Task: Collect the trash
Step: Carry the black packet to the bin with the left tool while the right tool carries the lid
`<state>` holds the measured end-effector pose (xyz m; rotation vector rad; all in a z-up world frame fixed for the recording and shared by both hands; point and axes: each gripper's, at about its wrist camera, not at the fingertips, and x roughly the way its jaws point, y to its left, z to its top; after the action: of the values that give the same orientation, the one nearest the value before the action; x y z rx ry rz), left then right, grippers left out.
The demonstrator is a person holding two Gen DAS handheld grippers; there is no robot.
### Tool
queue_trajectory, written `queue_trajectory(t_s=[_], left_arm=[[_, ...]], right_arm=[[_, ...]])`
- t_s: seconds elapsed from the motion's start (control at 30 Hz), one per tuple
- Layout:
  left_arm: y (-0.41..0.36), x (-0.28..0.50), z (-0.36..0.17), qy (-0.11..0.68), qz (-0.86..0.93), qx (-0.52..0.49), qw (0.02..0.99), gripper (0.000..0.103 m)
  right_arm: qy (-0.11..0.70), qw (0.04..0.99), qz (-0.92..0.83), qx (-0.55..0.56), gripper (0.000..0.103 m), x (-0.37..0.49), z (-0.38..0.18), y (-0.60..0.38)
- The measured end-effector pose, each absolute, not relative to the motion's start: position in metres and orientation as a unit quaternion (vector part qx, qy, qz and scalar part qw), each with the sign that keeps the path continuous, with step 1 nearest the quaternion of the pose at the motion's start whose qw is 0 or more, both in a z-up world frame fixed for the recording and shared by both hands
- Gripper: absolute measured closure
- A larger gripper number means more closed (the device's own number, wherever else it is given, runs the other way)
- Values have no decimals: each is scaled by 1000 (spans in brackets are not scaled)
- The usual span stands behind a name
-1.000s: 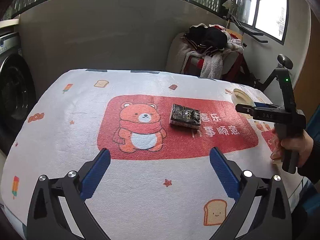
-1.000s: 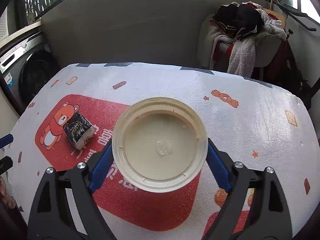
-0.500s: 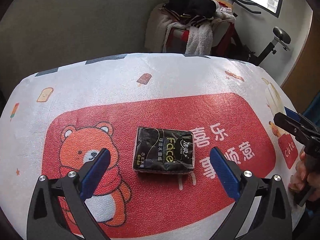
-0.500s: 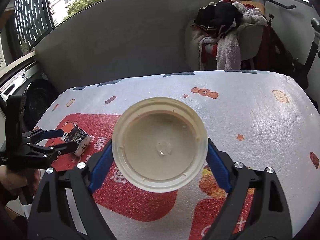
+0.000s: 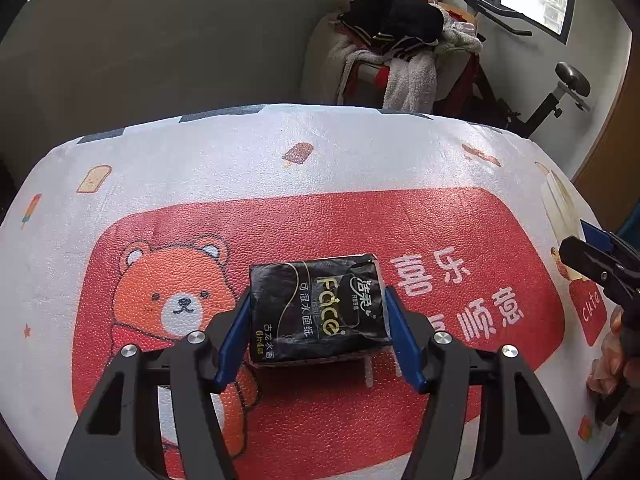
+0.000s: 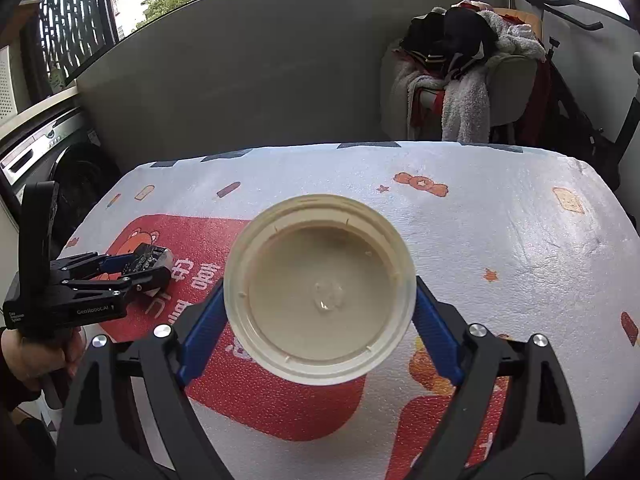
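Observation:
A black tissue pack (image 5: 316,308) with "Face" printed on it lies on the red bear panel of the table cover (image 5: 360,152). My left gripper (image 5: 317,294) straddles it, jaws closing, and both blue pads touch the pack's short sides. The right wrist view shows the same grip from the side, the left gripper (image 6: 132,268) around the pack (image 6: 150,258). My right gripper (image 6: 319,288) is shut on a cream plastic cup (image 6: 318,300), its open mouth facing the camera and empty. That cup (image 5: 560,204) and the right gripper (image 5: 592,256) sit at the table's right edge.
A chair piled with clothes (image 5: 400,48) stands behind the table, with an exercise bike (image 5: 560,92) to its right. A washing machine (image 6: 60,160) is off the table's left side. A grey wall runs along the far edge. A hand (image 6: 24,356) holds the left gripper's handle.
My left gripper moved forward and down over the tissue pack, and its jaws came in from wide apart to the pack's sides. The right gripper kept the cup and swung slightly.

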<state>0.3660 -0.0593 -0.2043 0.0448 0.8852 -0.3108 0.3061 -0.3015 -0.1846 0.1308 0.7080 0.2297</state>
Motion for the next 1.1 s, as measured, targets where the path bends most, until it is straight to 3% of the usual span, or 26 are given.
queue_trajectory(t_s=[0.23, 0.5, 1.1], left_arm=[[-57, 351, -191, 379, -129, 21, 916, 42], [-42, 326, -140, 361, -153, -25, 920, 42], [-28, 116, -119, 347, -191, 52, 917, 42]], right_arm=[[344, 931, 107, 57, 17, 305, -184, -299], [340, 933, 106, 49, 17, 294, -162, -302], [330, 928, 161, 70, 17, 129, -121, -266]])
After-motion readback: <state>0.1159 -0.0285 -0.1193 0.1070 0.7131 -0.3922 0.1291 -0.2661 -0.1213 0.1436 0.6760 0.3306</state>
